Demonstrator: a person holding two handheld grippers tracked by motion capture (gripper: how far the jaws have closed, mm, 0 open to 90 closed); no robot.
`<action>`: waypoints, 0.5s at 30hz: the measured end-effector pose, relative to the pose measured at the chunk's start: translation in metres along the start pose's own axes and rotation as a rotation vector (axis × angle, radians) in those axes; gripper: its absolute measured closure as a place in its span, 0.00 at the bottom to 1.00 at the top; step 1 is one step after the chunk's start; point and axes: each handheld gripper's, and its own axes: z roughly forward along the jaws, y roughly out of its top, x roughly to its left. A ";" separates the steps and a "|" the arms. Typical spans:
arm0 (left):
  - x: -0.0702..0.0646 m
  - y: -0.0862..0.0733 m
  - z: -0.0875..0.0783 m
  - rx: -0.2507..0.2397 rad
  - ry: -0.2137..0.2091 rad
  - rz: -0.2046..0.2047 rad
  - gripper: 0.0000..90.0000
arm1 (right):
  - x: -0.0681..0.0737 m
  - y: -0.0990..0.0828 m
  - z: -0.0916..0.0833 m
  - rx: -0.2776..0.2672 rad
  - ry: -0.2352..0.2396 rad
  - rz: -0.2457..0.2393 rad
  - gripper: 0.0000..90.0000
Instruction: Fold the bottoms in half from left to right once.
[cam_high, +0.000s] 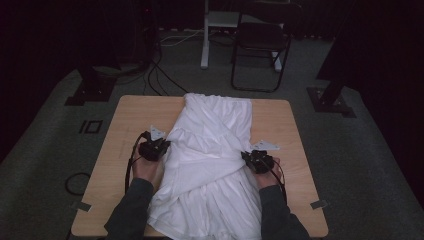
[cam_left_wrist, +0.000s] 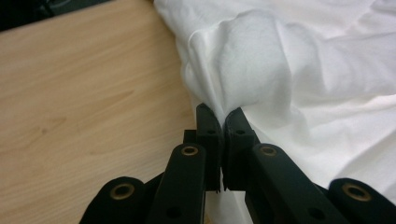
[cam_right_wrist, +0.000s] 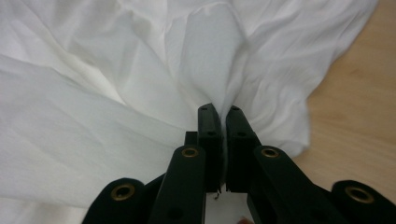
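A white garment (cam_high: 210, 150) lies lengthwise down the middle of the wooden table (cam_high: 130, 120), partly folded with creased layers. My left gripper (cam_high: 162, 148) is at the cloth's left edge, shut on a pinched fold of the white garment (cam_left_wrist: 252, 70); the left gripper (cam_left_wrist: 222, 114) has its jaws pressed together with cloth bunching out above them. My right gripper (cam_high: 246, 157) holds the right edge the same way. In the right gripper view the right gripper (cam_right_wrist: 220, 109) is shut on a gathered ridge of the white garment (cam_right_wrist: 205, 60).
Bare table wood (cam_left_wrist: 70, 102) lies left of the cloth and bare wood (cam_right_wrist: 355, 116) right of it. Beyond the table stand a black folding chair (cam_high: 260, 40), a white stand leg (cam_high: 204, 35) and cables on grey carpet. The garment's hem hangs over the near edge.
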 end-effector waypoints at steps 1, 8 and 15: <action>-0.003 0.002 -0.002 -0.006 -0.007 0.010 0.97 | -0.001 0.002 -0.005 -0.016 -0.006 -0.002 0.97; -0.026 0.005 -0.001 -0.016 -0.067 0.069 0.85 | -0.025 0.008 -0.038 -0.118 -0.058 0.063 0.98; -0.039 -0.011 0.006 0.039 -0.090 0.072 0.59 | -0.037 -0.013 -0.021 0.017 -0.069 0.059 0.97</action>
